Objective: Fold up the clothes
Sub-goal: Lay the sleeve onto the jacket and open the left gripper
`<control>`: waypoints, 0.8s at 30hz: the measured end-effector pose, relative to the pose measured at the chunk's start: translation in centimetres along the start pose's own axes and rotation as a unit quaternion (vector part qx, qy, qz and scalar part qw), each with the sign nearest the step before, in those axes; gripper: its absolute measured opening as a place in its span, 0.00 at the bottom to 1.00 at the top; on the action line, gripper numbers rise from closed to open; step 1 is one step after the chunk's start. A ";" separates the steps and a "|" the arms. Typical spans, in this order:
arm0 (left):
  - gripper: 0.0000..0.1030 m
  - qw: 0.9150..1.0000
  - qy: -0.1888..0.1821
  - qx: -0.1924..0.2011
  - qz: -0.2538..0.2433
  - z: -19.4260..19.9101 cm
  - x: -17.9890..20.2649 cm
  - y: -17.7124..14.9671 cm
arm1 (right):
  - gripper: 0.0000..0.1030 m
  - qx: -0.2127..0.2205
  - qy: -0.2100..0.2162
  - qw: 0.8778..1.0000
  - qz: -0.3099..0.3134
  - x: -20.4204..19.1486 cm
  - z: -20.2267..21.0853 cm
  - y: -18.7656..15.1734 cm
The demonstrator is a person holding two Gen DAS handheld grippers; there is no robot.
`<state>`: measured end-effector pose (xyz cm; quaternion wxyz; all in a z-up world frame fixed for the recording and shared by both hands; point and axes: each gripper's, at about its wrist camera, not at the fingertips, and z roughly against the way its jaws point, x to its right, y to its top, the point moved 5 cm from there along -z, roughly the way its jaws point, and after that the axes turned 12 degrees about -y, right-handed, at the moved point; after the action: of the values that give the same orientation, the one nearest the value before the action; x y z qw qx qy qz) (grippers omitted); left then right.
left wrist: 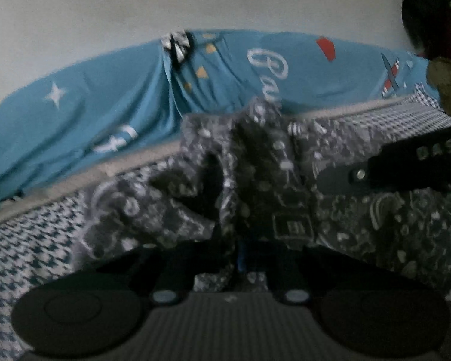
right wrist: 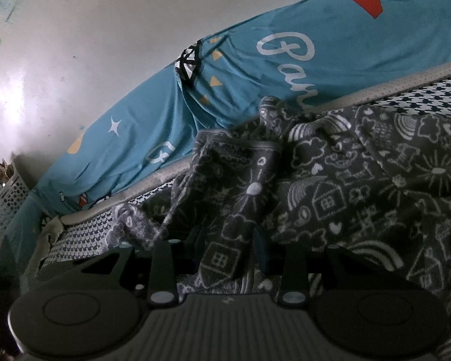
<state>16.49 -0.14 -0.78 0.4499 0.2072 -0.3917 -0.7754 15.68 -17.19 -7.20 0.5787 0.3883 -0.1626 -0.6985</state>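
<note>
- The grey garment (right wrist: 345,180), printed with white doodles of houses, rainbows and clouds, lies bunched on the bed (right wrist: 84,228), on its houndstooth cover and just in front of the blue sheet (right wrist: 255,69) that hangs along the wall.
- The right claw (right wrist: 228,252) is clenched on a band of that garment: a fold with a pale hem runs up from between its fingers toward the blue sheet, and the cloth looks pinched on both sides.
- The left claw (left wrist: 243,258) is shut tight, with a dark ridge of the same grey cloth rising from where its fingers meet; the picture is blurred there, so the hold looks real but the exact edge caught cannot be made out.
- Seen from the left wrist, the right claw reaches in from the right side, close above the garment and below the blue sheet.
- Progress, as a judgement: the fold is at an early stage. Both claws have hold of cloth, but the garment is crumpled, with no flat panel or squared edge on show.
- Left to do, by the look of it: lift and spread the piece, line up its edges, lay one half over the other, then flatten it on the bed.
- A dark heap (left wrist: 436,15) sits at the far right of the blue sheet; whether it is more clothing is unclear.
</note>
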 end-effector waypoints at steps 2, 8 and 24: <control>0.09 1.000 0.025 0.013 -0.006 1.2 0.0 0.3 | 0.35 0.000 0.000 1.000 0.000 -0.1 0.1 0.0; 0.08 0.995 0.099 0.028 0.013 4.3 -2.3 0.6 | 0.35 0.001 0.003 1.000 0.012 -1.0 0.3 -0.4; 0.09 0.953 0.259 0.061 0.143 13.8 -12.5 -3.3 | 0.35 0.009 0.005 0.999 0.041 -3.6 1.0 -1.5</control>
<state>11.81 17.33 4.60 0.6283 0.3698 -0.3343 -0.5973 14.04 -13.67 -6.26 0.6040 0.3899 -0.1819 -0.6709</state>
